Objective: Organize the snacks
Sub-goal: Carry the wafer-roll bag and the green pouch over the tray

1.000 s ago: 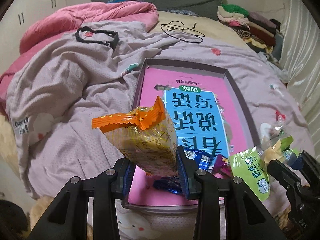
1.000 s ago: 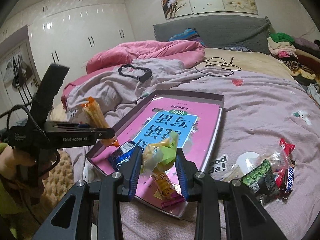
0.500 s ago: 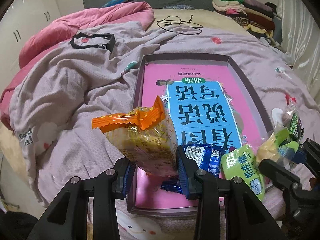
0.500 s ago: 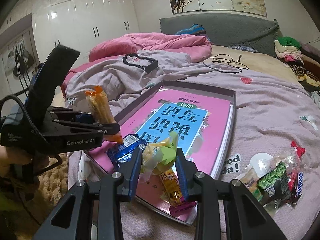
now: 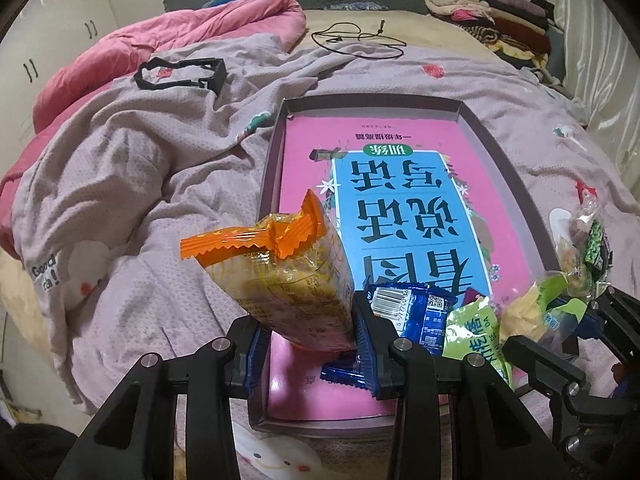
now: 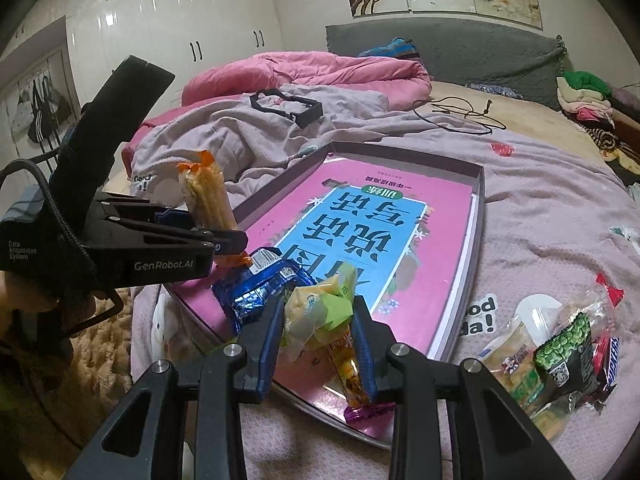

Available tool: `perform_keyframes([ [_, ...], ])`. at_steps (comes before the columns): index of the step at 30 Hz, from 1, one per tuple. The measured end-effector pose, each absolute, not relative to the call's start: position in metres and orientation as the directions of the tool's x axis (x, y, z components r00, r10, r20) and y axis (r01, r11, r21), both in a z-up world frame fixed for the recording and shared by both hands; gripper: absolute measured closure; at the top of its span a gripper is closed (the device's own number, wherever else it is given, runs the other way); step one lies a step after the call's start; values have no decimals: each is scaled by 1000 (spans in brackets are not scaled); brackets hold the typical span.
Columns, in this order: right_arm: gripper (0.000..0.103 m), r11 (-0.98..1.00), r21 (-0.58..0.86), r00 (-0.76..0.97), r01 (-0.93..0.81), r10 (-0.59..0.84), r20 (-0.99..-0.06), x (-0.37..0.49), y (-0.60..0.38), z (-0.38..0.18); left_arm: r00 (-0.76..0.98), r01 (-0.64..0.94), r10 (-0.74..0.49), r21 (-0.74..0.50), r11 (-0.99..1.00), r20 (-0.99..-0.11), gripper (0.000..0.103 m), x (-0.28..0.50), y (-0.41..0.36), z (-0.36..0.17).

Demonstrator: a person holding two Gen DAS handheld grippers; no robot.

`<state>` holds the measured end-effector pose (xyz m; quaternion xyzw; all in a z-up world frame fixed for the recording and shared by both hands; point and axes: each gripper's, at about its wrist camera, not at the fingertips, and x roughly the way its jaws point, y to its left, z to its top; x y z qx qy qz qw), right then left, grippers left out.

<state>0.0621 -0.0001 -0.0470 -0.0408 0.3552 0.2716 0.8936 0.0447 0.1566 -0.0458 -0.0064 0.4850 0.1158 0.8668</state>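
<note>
My left gripper (image 5: pixel 306 332) is shut on an orange and yellow snack pack (image 5: pixel 288 272), held upright over the near left corner of a shallow box (image 5: pixel 276 152) with a pink and blue book cover inside. It also shows in the right wrist view (image 6: pixel 208 204). My right gripper (image 6: pixel 316 336) is shut on a green and yellow snack bag (image 6: pixel 320 308), above the box's near edge. A blue packet (image 5: pixel 412 312) and an orange-yellow bar (image 6: pixel 348 372) lie in the box.
The box lies on a grey-lilac blanket (image 5: pixel 140 184) on a bed. A heap of loose snacks (image 6: pixel 560 352) lies right of the box. A black frame (image 5: pixel 180 74) and a black cord (image 5: pixel 360 40) lie farther back. A pink quilt (image 5: pixel 180 40) is bunched at the back left.
Both grippers have moved a little forward over the box's near end, each still holding its snack. The blue packet now shows more plainly beside my left gripper.
</note>
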Motion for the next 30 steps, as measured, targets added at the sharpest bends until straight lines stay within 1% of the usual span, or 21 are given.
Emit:
perform_keyframes([
  [3, 69, 858, 97, 610, -504, 434, -663, 62, 0, -48, 501, -205, 199, 108, 973, -842, 63, 45, 155, -46],
  [9, 69, 873, 6, 635, -488, 360, -683, 60, 3, -51, 501, -206, 197, 105, 973, -843, 63, 45, 155, -46],
  [22, 69, 861, 59, 605, -504, 401, -688, 56, -3, -52, 498, -208, 182, 87, 974, -848, 62, 45, 156, -47],
  [30, 69, 863, 96, 609, -496, 425, -670, 52, -13, -45, 490, -209, 174, 79, 975, -854, 60, 46, 157, -47],
])
